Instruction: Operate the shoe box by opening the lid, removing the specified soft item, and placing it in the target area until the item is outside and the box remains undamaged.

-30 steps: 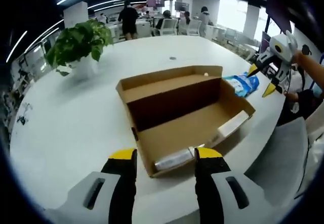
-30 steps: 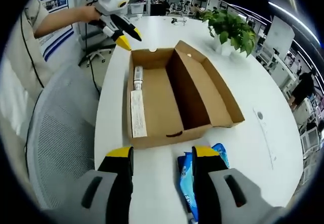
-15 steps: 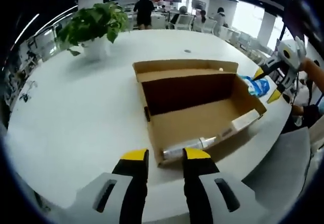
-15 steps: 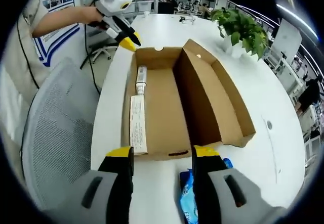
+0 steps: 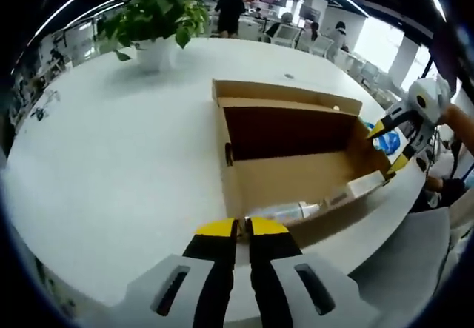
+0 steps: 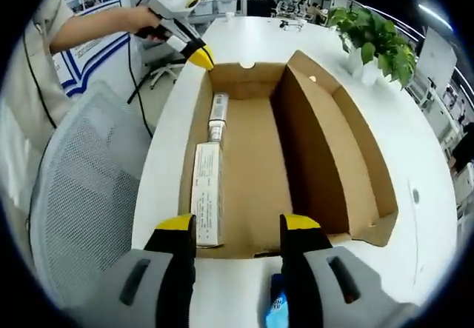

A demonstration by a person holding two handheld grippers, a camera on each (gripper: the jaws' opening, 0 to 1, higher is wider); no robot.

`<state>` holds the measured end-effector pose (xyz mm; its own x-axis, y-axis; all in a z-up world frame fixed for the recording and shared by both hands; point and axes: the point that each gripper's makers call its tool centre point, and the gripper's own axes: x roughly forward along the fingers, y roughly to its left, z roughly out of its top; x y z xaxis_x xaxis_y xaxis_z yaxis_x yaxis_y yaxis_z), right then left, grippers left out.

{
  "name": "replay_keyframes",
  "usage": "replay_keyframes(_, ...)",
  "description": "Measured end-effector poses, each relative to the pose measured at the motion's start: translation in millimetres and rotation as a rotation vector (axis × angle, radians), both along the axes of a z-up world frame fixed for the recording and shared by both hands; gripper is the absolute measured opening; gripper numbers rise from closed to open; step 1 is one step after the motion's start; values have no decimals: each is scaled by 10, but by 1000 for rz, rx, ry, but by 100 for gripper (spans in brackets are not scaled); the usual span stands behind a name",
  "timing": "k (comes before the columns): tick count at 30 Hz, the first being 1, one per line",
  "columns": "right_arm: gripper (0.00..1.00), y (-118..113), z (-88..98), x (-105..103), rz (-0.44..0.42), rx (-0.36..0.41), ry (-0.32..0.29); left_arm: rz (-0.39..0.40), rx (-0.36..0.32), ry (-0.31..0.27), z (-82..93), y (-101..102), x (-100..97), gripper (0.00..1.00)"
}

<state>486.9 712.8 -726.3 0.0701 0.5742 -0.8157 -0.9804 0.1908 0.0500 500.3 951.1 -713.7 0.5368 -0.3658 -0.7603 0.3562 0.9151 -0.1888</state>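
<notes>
Just behind right claw (image 6: 238,228), blue soft pack (image 6: 277,309) lies outside the shoe box (image 6: 318,158).

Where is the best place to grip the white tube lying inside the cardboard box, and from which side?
Probably across the middle of the tube, coming down from above through the open box. It lies flat along the near wall, so sideways access looks blocked; fingers should straddle its narrow width.

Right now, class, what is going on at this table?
A person holds a gripper in each hand over an open cardboard box on a white table. The left gripper, jaws nearly shut, is at one end wall; the right gripper is open at the other. A tube and carton lie inside; a blue pack lies outside.
</notes>
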Motion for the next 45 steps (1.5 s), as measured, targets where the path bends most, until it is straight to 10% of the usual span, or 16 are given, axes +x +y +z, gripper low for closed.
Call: replay_keyframes(45, 34, 187, -173, -63, 100, 15, 62, -8, -7, 29, -20, -8, -5, 2)
